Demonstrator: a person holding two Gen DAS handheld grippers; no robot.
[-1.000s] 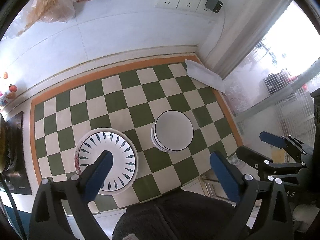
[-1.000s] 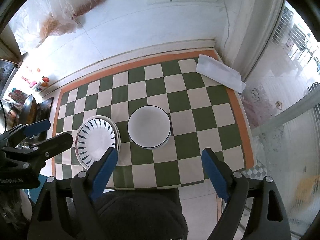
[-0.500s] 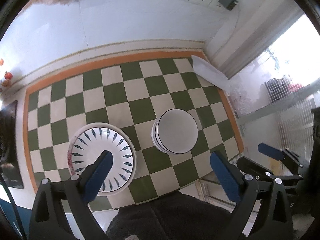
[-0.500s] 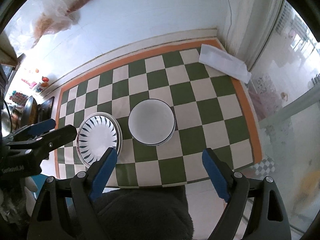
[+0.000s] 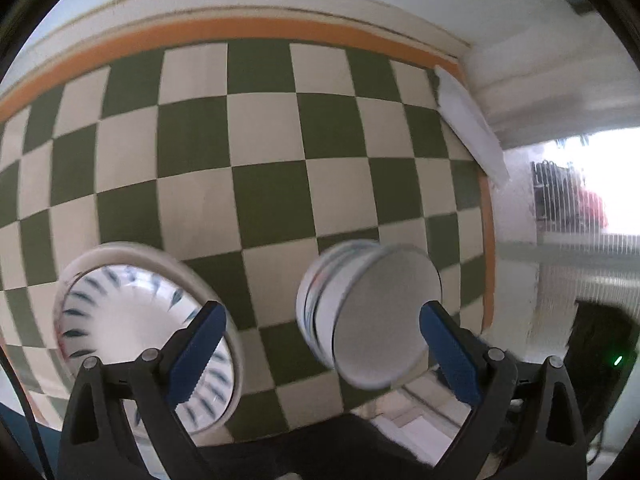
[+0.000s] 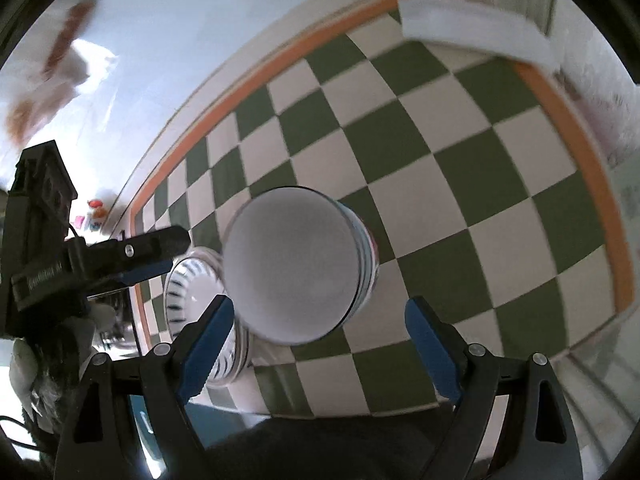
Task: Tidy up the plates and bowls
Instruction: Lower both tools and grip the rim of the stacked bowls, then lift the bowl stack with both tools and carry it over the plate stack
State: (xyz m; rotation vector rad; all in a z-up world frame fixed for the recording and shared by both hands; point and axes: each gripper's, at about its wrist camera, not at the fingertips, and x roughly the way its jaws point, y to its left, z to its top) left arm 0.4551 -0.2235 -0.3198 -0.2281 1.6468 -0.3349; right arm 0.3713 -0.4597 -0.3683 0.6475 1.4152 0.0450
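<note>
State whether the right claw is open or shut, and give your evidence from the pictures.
Open. The right claw has its blue fingers spread wide apart, with the stack of bowls below them and nothing pressed between.

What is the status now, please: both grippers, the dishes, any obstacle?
Left gripper open, empty. Right gripper open, empty, above bowl stack. Patterned plate beside it, untouched. Nothing in the way.

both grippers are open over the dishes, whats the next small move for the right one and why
Probably lower the right gripper a little further onto the bowl stack and centre on its rim. Its jaws stand open and empty, with the stack just ahead between the fingers. The patterned plate sits close on the left, so the left finger needs to slip between them.
</note>
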